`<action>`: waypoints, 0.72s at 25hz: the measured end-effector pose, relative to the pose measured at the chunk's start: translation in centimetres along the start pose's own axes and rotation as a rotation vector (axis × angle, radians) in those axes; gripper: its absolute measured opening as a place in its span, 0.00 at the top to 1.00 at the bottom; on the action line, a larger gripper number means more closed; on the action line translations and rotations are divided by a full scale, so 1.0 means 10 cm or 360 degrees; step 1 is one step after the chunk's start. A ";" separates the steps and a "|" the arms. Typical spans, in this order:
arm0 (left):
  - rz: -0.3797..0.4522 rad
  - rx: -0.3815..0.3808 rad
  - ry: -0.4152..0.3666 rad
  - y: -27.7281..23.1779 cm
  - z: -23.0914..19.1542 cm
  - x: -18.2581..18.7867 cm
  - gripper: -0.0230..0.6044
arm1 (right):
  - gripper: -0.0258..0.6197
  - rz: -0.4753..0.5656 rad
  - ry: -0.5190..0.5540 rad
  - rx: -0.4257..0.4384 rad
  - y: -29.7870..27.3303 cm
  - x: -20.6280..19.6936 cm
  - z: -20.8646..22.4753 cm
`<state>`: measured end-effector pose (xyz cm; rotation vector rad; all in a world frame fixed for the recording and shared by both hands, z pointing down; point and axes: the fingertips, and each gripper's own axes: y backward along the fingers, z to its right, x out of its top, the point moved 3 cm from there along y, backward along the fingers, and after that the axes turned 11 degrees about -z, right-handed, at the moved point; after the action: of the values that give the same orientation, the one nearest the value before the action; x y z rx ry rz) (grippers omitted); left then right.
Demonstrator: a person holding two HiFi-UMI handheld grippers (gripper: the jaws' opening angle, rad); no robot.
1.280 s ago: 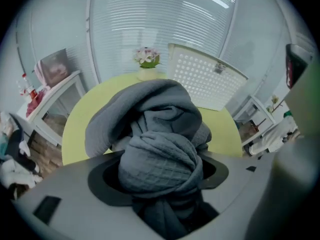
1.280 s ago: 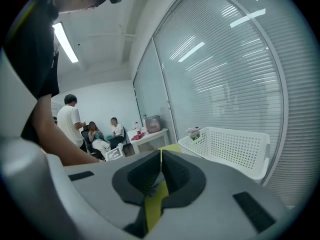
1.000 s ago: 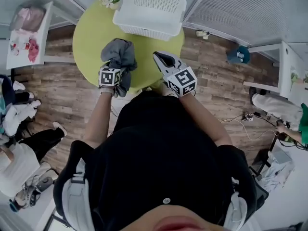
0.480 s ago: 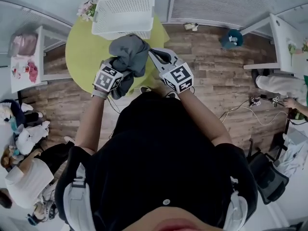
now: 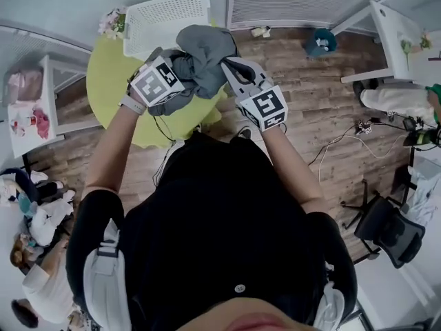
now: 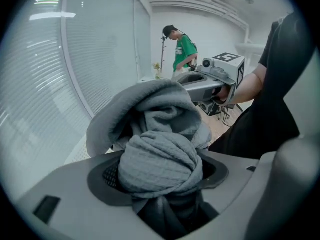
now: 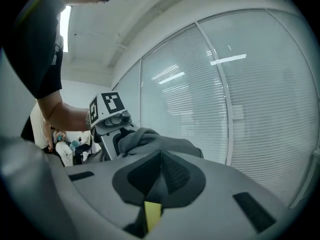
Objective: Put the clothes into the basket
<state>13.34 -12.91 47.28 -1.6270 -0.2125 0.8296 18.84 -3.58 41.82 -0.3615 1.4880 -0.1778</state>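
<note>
A grey garment (image 5: 205,50) hangs bunched in the air above the round yellow-green table (image 5: 109,81), close to the white basket (image 5: 164,16) at the table's far side. My left gripper (image 5: 180,66) is shut on it; in the left gripper view a thick wad of the garment (image 6: 160,159) fills the space between the jaws of my left gripper (image 6: 161,186). My right gripper (image 5: 231,66) is shut, its tips against the garment's right side. In the right gripper view the pads of my right gripper (image 7: 157,171) meet, with the garment (image 7: 156,140) just beyond them.
A flower pot (image 5: 110,23) stands beside the basket. White side tables (image 5: 31,95) sit left and at the far right (image 5: 400,36). Cables (image 5: 344,140) and an office chair (image 5: 387,227) are on the wood floor. A person in green (image 6: 183,49) stands in the distance.
The left gripper has lifted the grey garment off the table and carried it toward the basket. The right gripper has come up against the garment's side.
</note>
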 end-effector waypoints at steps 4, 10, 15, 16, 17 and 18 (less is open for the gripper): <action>-0.0073 -0.0034 -0.0250 0.16 -0.35 -0.13 0.41 | 0.92 0.0000 -0.0051 -0.0120 -0.27 0.11 -0.09; -0.0109 -0.0052 -0.0546 0.32 -0.81 -0.28 0.41 | 0.92 -0.0001 -0.0064 -0.0295 -0.63 0.32 -0.17; -0.0126 -0.0072 -0.0646 0.27 -1.18 -0.37 0.41 | 0.92 -0.0001 -0.0103 -0.0395 -0.89 0.43 -0.18; -0.0133 -0.0075 -0.0658 0.25 -1.26 -0.38 0.41 | 0.92 -0.0006 -0.0103 -0.0404 -0.94 0.45 -0.17; -0.0141 -0.0071 -0.0669 0.23 -1.34 -0.38 0.41 | 0.92 -0.0010 -0.0102 -0.0413 -0.99 0.47 -0.15; -0.0152 -0.0062 -0.0683 0.20 -1.42 -0.38 0.41 | 0.92 -0.0013 -0.0106 -0.0424 -1.03 0.49 -0.13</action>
<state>18.70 -26.71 47.01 -1.4463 -0.6067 1.0992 19.08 -15.01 40.75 -0.5822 1.4473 0.0273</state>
